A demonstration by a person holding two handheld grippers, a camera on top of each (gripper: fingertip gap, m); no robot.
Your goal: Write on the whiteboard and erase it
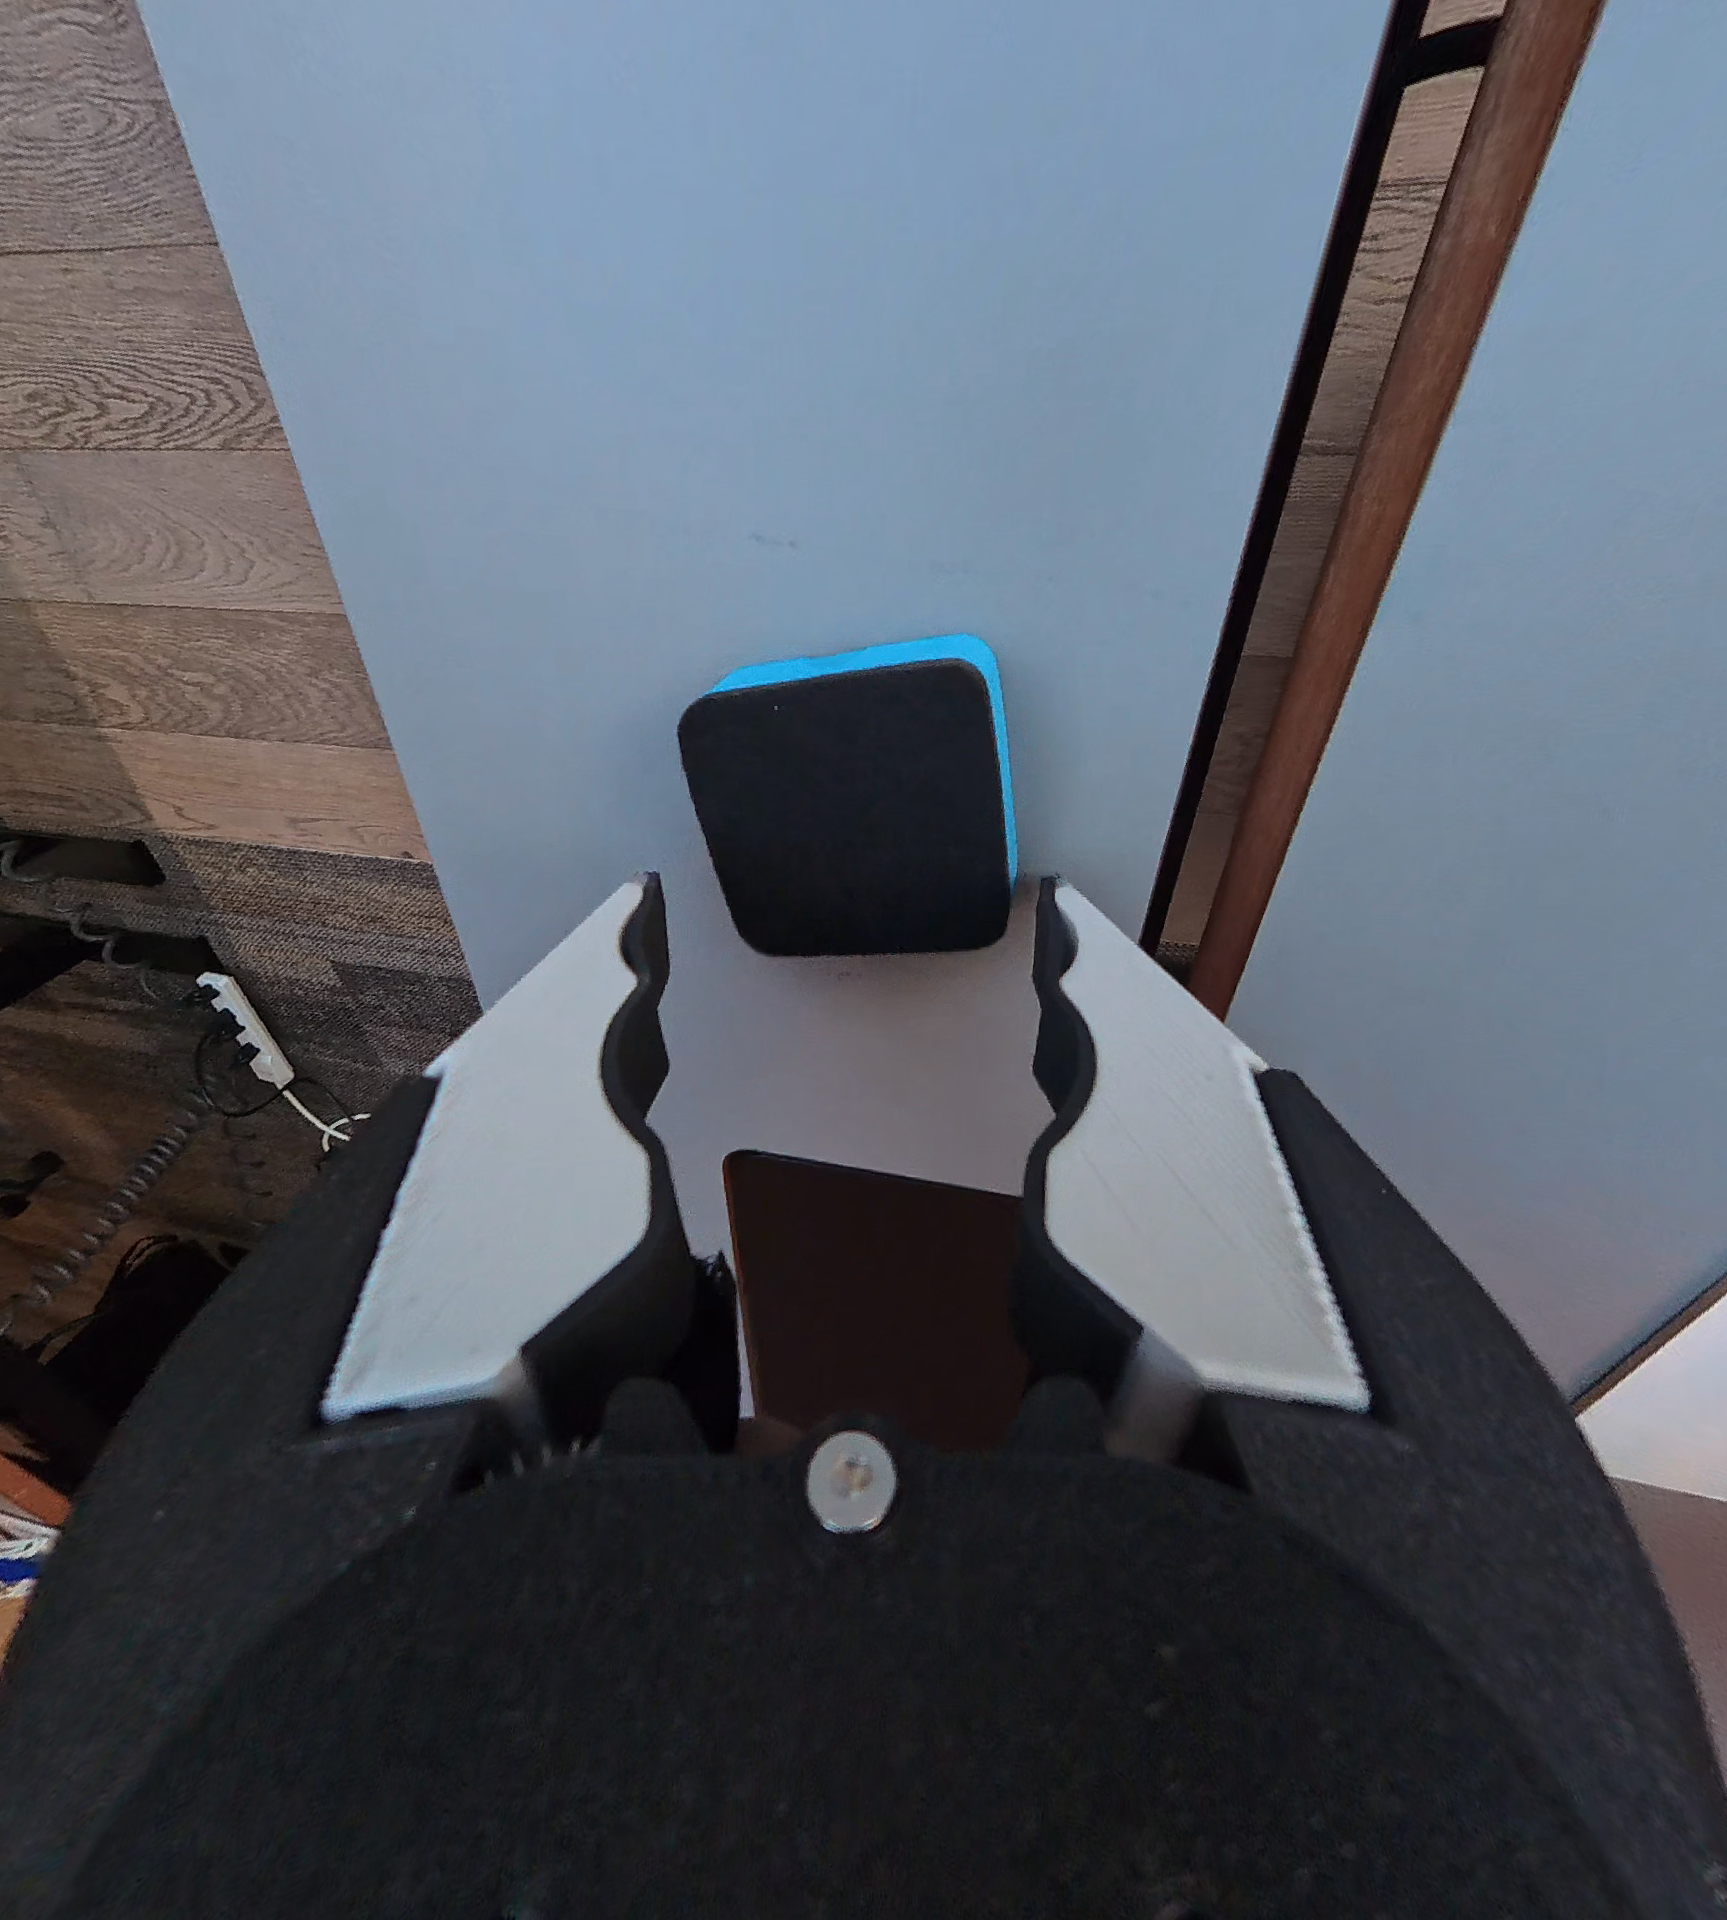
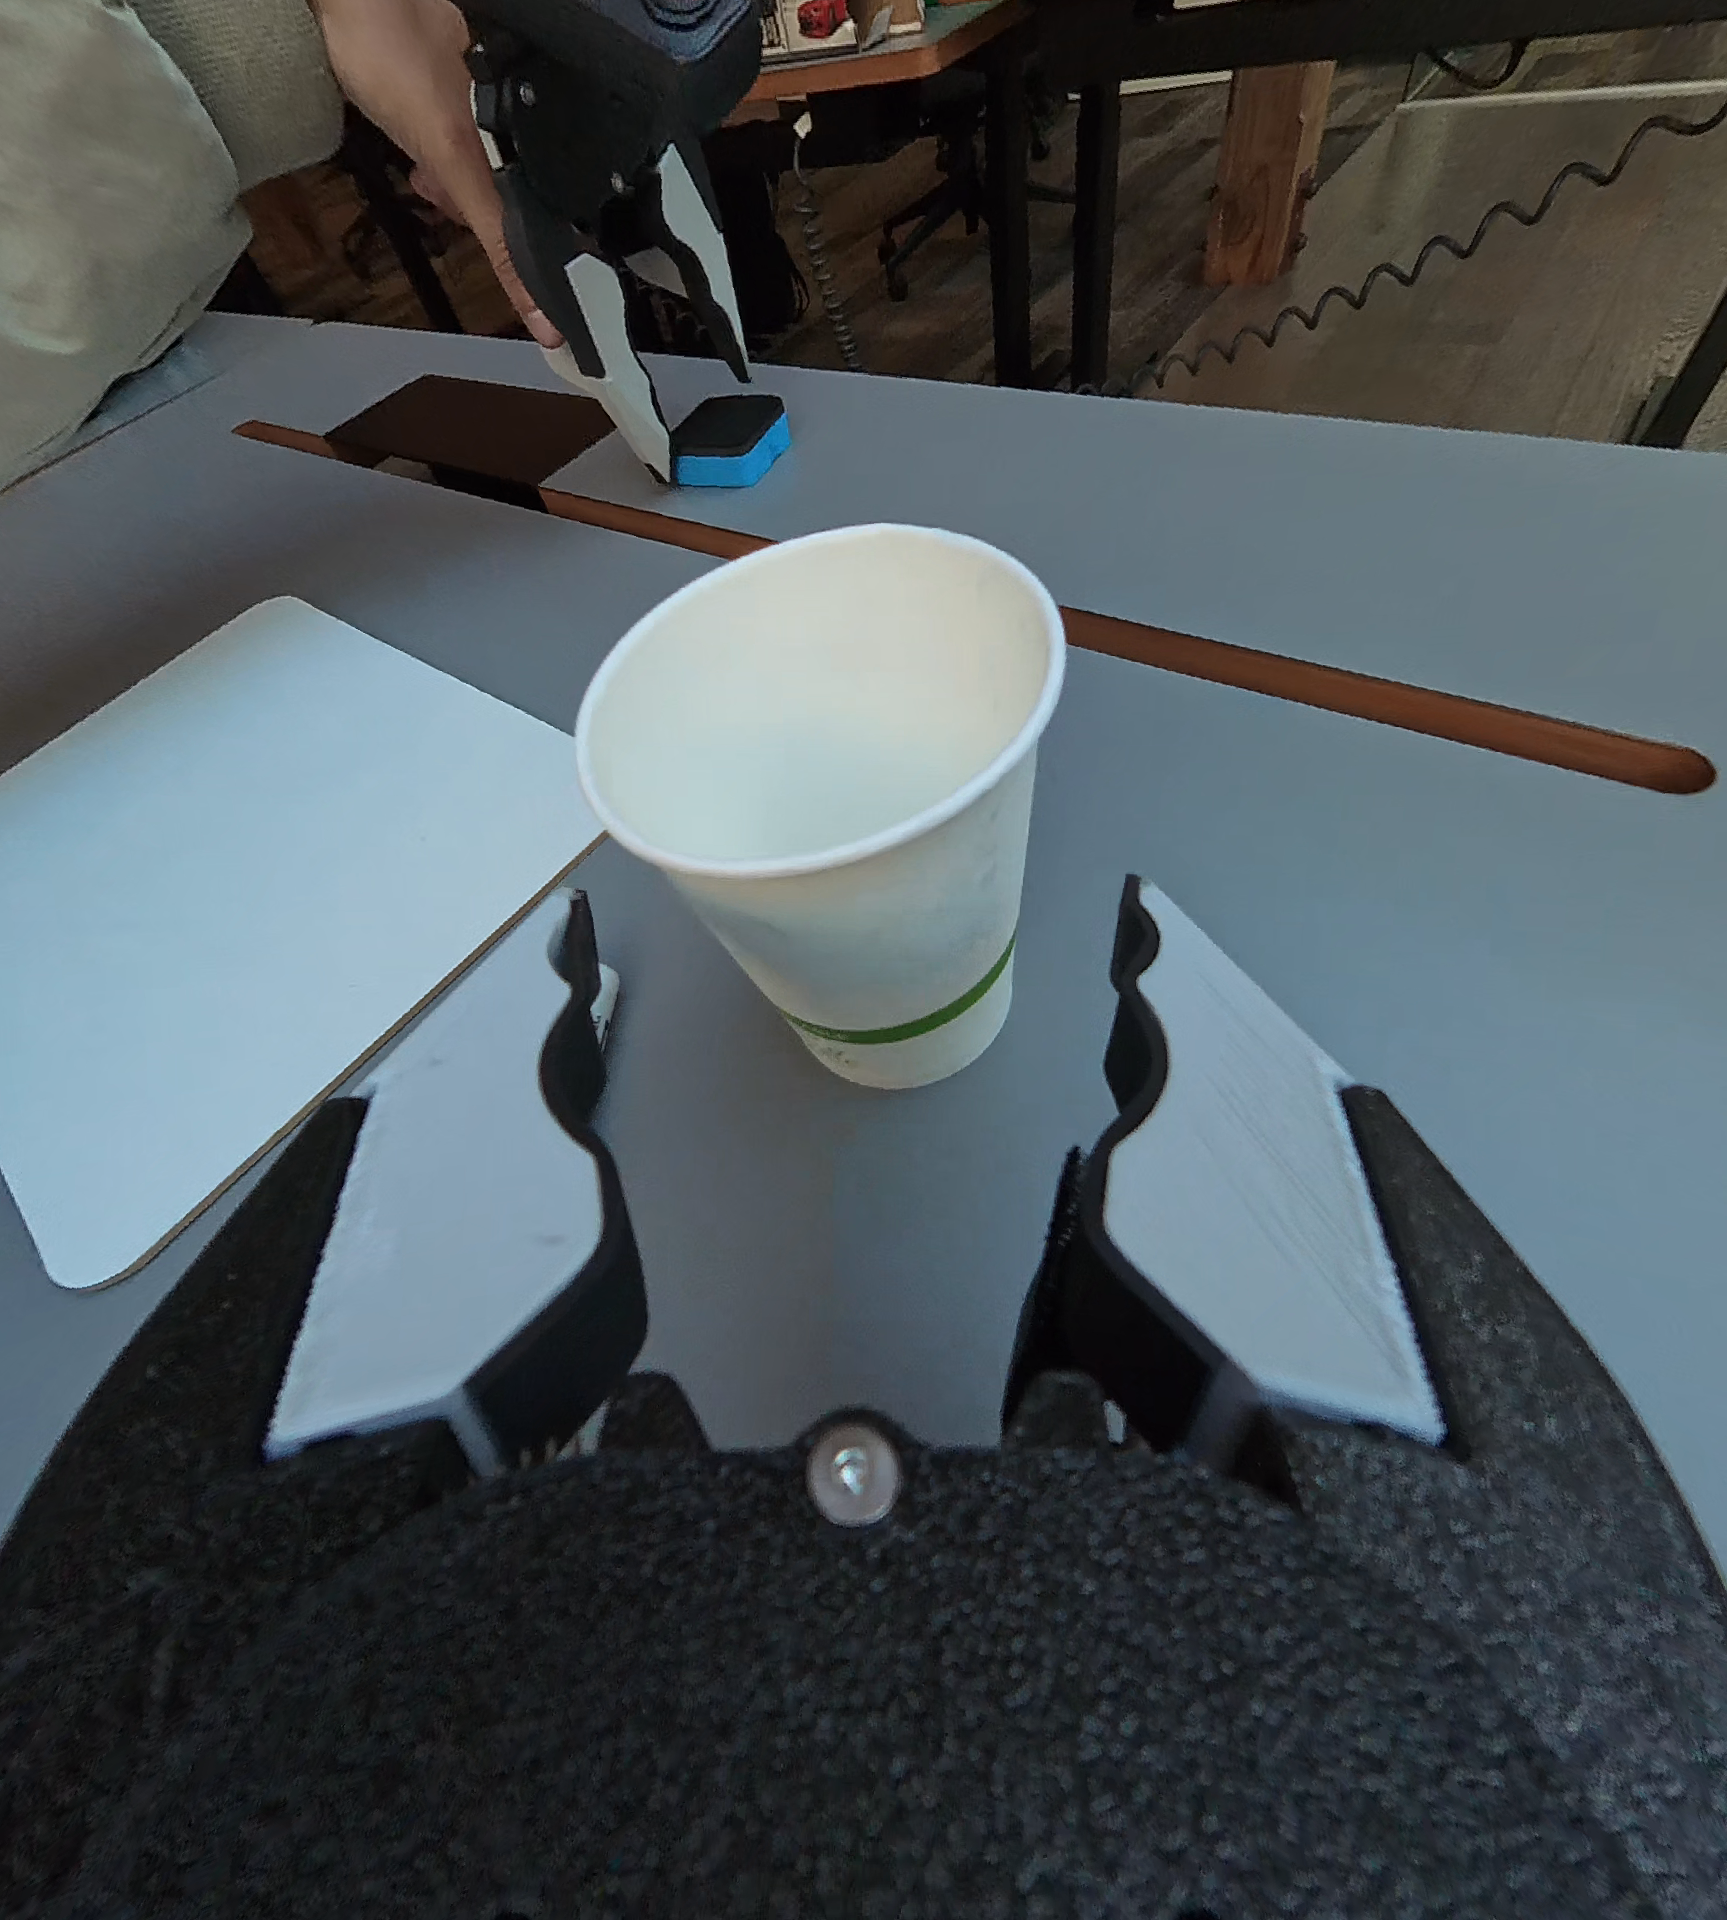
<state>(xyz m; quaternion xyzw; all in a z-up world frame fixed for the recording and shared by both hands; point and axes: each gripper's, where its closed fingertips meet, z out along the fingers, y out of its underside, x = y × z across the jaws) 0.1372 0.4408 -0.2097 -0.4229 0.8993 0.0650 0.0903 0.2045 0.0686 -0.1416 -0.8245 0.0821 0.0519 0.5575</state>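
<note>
A blue eraser with a black felt face (image 1: 848,810) lies on the grey table (image 1: 734,364). My left gripper (image 1: 848,904) is open, its tips just short of the eraser and on either side of its near end, not gripping it. In the right wrist view that gripper (image 2: 701,421) slants down over the eraser (image 2: 729,442), one fingertip at the table. An empty white paper cup with a green band (image 2: 838,810) stands on the table (image 2: 1358,987). My right gripper (image 2: 854,914) is open and empty, its fingers on either side of the cup's lower part without touching it.
A long brown slot (image 2: 1358,686) crosses the table, with a dark brown panel (image 2: 464,426) at its far end, also under my left gripper (image 1: 880,1288). A white board (image 2: 215,883) lies left of the cup. A small white object (image 2: 604,997) peeks past my left finger. A person's hand (image 2: 443,156) holds the far gripper.
</note>
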